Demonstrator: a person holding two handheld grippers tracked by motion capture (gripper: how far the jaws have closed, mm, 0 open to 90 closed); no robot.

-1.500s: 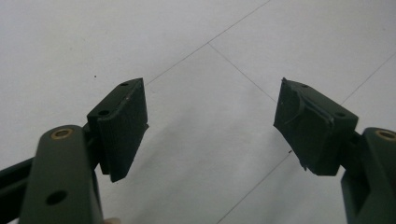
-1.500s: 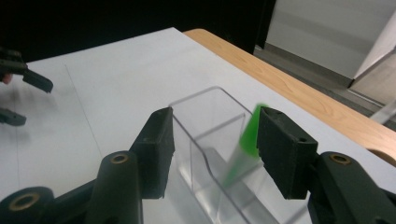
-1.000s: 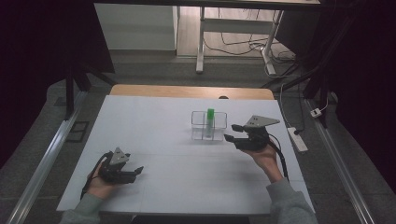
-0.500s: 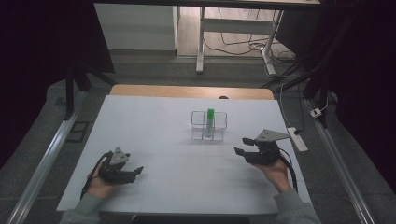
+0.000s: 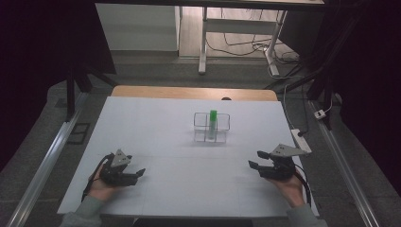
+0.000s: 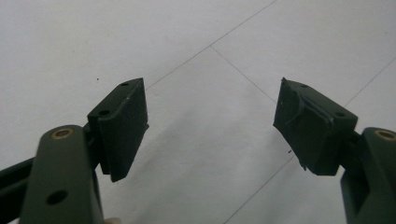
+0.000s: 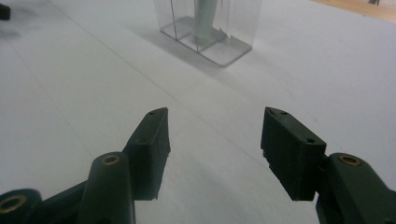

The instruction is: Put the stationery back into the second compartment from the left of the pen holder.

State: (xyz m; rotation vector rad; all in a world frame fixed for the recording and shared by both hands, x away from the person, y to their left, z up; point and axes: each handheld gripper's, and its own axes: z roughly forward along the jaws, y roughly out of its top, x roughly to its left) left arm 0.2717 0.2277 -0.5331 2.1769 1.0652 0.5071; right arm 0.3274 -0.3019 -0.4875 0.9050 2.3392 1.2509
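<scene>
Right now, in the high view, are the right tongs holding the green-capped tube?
No. The right tongs sit open and empty near the table's right edge, while the green-capped tube stands upright in the clear rack, well apart.

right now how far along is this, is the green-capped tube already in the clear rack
Looks done: the green-capped tube stands upright in the clear rack mid-table. In hand: nothing. The right hand-held gripper has drawn back from the rack toward the near edge, its jaws just opening with nothing between them; the left hand-held gripper rests open on the white table. Left: no other loose items are visible.
</scene>
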